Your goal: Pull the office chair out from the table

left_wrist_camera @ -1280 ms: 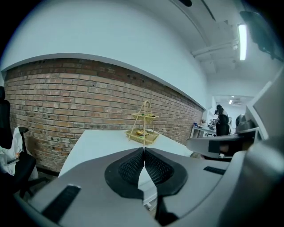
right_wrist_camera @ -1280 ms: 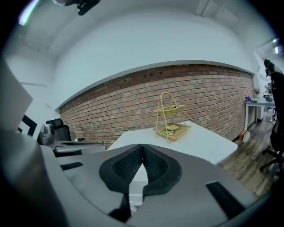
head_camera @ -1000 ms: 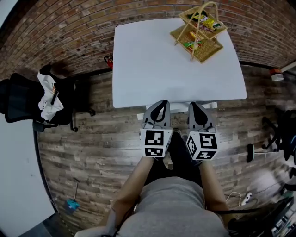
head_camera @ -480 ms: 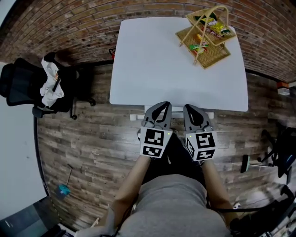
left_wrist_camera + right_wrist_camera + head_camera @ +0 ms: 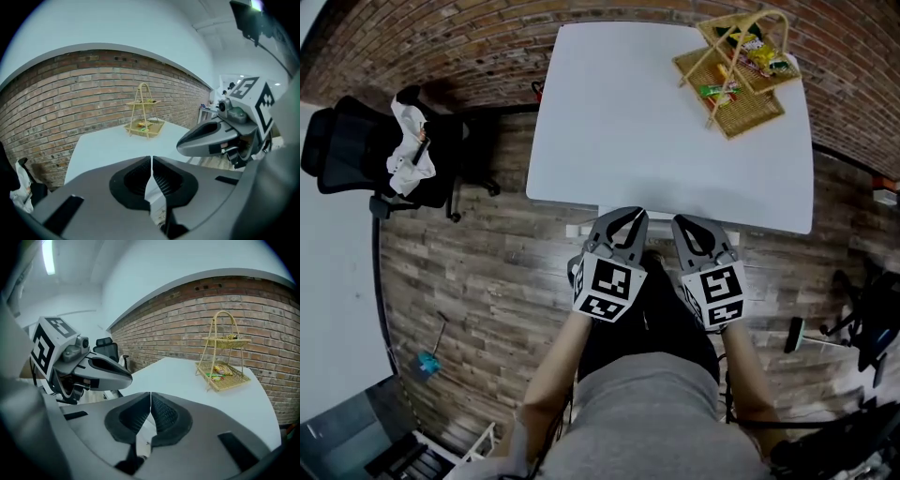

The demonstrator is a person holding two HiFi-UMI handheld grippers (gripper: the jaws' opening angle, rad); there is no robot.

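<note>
A black office chair (image 5: 356, 155) with a white cloth (image 5: 411, 145) draped on it stands on the wooden floor left of the white table (image 5: 628, 122), apart from it. Its back also shows in the right gripper view (image 5: 108, 348). My left gripper (image 5: 630, 216) and right gripper (image 5: 684, 222) hang side by side over the table's near edge, both shut and empty. In the left gripper view my left gripper's (image 5: 151, 159) pads meet, with the right gripper (image 5: 206, 140) beside it. In the right gripper view the right gripper (image 5: 150, 394) is likewise shut.
A two-tier wicker basket (image 5: 741, 70) with snack packets stands at the table's far right corner. A brick wall (image 5: 441, 37) runs behind the table. A blue tool (image 5: 422, 364) lies on the floor at the left, and dark equipment (image 5: 862, 319) stands at the right.
Both grippers have sunk a little and rolled slightly, staying shut side by side at the table's near edge. The head view has shifted, so table and chair sit differently in the frame.
</note>
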